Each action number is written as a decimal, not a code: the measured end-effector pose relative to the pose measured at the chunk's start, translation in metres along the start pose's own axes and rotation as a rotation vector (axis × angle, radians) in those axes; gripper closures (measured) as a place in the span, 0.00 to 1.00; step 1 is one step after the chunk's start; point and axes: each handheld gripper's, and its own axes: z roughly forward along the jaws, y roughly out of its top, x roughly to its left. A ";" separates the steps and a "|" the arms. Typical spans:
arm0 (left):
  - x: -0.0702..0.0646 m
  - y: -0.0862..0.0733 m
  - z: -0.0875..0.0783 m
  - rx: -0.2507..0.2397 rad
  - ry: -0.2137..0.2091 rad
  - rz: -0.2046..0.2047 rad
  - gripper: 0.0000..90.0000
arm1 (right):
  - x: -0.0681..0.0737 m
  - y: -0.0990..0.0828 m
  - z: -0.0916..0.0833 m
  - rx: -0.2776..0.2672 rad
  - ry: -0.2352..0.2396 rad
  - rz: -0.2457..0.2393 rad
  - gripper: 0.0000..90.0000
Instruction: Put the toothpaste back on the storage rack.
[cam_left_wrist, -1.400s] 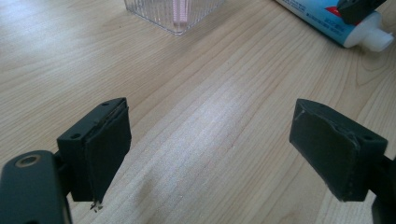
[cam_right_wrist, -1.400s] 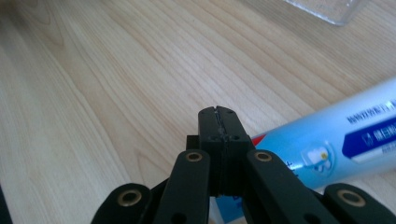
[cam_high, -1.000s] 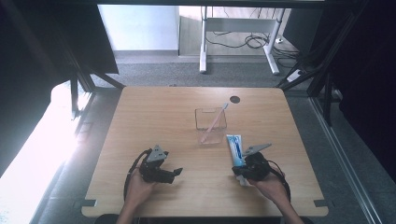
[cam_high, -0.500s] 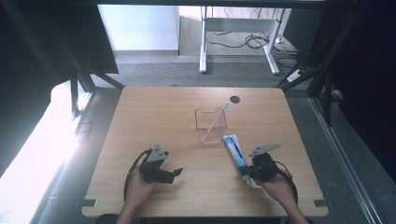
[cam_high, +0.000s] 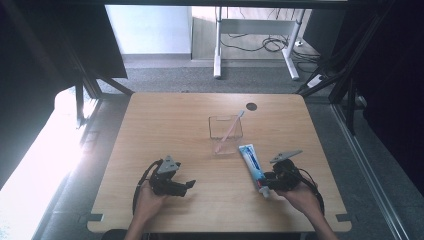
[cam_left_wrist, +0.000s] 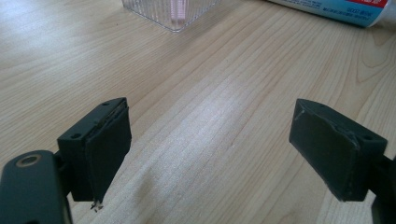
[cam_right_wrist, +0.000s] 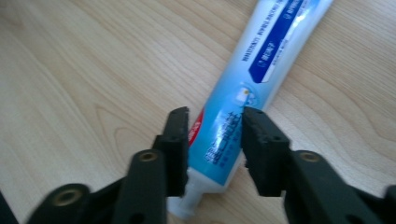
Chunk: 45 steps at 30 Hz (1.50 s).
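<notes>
Right claw (cam_right_wrist: 215, 135) straddles the toothpaste tube (cam_right_wrist: 252, 79) near its cap end, jaws just opened and apparently clear of it; the tube lies flat on the surface (cam_high: 165, 125) beside the clear container (cam_high: 226, 134). Left claw (cam_left_wrist: 210, 154) rests spread, empty. Withdraw straight back to avoid nudging the tube.

a wooden counter (cam_high: 165, 130) fills the middle of the frame. a clear square container (cam_high: 225, 134) stands just right of centre, a pink toothbrush (cam_high: 229, 132) leaning in it. a dark round hole (cam_high: 251, 106) sits above it. cables (cam_high: 262, 44) lie on the floor at top.
</notes>
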 end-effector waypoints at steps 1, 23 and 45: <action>0.000 0.000 0.000 -0.001 0.000 -0.002 0.15 | 0.000 0.000 0.000 0.000 0.000 0.000 0.64; 0.001 -0.001 0.000 0.008 -0.002 0.001 0.15 | -0.010 0.047 0.047 0.192 -0.114 0.071 0.46; 0.001 -0.001 0.000 0.011 -0.001 0.007 0.15 | -0.016 0.051 0.038 0.219 -0.173 0.102 0.81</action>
